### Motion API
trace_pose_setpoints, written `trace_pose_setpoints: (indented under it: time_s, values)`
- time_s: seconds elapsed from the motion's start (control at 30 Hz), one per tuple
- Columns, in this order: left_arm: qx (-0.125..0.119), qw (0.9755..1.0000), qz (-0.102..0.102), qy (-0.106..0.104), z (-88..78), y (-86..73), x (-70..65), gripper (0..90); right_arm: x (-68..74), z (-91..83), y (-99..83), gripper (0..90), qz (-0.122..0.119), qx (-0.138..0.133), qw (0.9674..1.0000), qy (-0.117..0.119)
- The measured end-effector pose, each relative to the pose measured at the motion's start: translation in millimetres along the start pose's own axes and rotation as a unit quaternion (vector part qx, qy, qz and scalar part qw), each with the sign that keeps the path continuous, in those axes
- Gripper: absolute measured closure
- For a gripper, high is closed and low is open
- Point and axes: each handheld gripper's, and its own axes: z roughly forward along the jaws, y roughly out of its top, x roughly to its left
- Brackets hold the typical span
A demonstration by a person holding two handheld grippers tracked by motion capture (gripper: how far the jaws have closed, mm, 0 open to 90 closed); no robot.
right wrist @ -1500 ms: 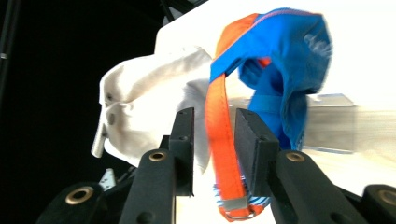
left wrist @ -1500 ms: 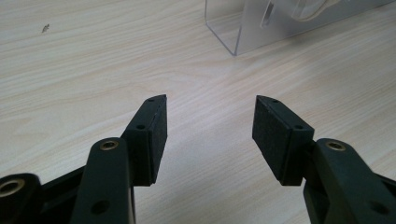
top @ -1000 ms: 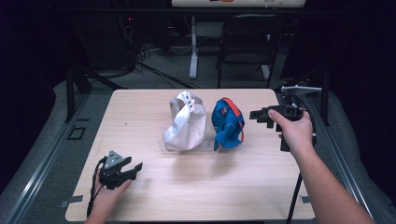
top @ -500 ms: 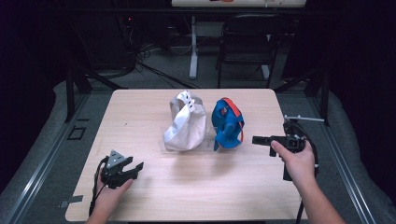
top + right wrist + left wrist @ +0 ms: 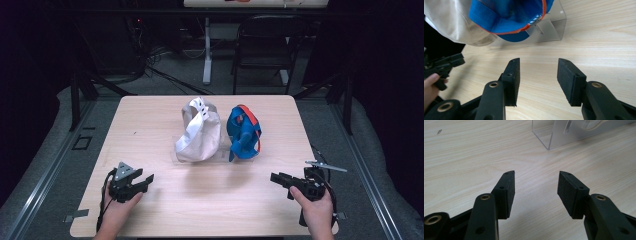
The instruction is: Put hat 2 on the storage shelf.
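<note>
A white cap (image 5: 200,132) and a blue cap with orange trim (image 5: 244,131) stand side by side on a clear plastic stand (image 5: 564,132) at the middle of the wooden table (image 5: 150,120). My left gripper (image 5: 146,181) rests near the front left, open, and points toward the caps. Its jaws (image 5: 536,176) have just been closing slightly with only bare wood between them. My right gripper (image 5: 274,178) is low at the front right and points left. It is open and its jaws have just been closing a little, with nothing between them (image 5: 539,62). The blue cap (image 5: 504,15) sits ahead of it.
The stand's clear wall (image 5: 551,27) reaches the tabletop below the blue cap. A black chair (image 5: 265,45) and a white post (image 5: 207,50) stand beyond the table's far edge. Cables lie on the grey floor. Bare wood lies between both grippers and the caps.
My right hand has come down and back from beside the blue cap to the table's front right. The left hand has stayed in place.
</note>
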Motion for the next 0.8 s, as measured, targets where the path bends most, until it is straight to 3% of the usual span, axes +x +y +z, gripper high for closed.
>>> trace_pose_setpoints:
  time_s: [0.07, 0.2, 0.33, 0.53, 0.67, 0.8]
  values:
    - [0.001, 1.0, -0.003, -0.002, 0.9, -0.4, 0.6, 48.9, 0.0, -0.6, -5.3, 53.0, -0.011, -0.007, 0.9999, -0.002]
    - [0.003, 1.0, -0.001, -0.003, 0.8, -1.0, 0.9, 49.6, -3.5, 4.9, -13.7, 52.9, -0.007, -0.006, 0.9999, 0.01]
    - [-0.001, 1.0, 0.005, -0.004, -0.2, -1.1, -0.7, 50.6, -4.9, 17.7, -21.7, 52.8, -0.011, 0.003, 0.9999, -0.005]
    - [0.001, 0.9999, 0.007, -0.009, 1.8, -1.4, -3.8, 51.8, 0.0, 35.2, -29.7, 50.8, -0.042, 0.008, 0.9991, -0.009]
    - [0.004, 0.9999, 0.009, -0.012, 3.3, -1.6, -6.5, 52.1, 0.2, 40.1, -32.7, 51.6, -0.08, 0.014, 0.9962, -0.034]
    - [0.001, 0.9998, 0.006, -0.017, 4.1, -2.1, -8.2, 52.6, -2.4, 40.6, -33.6, 52.3, -0.089, 0.012, 0.9949, -0.047]
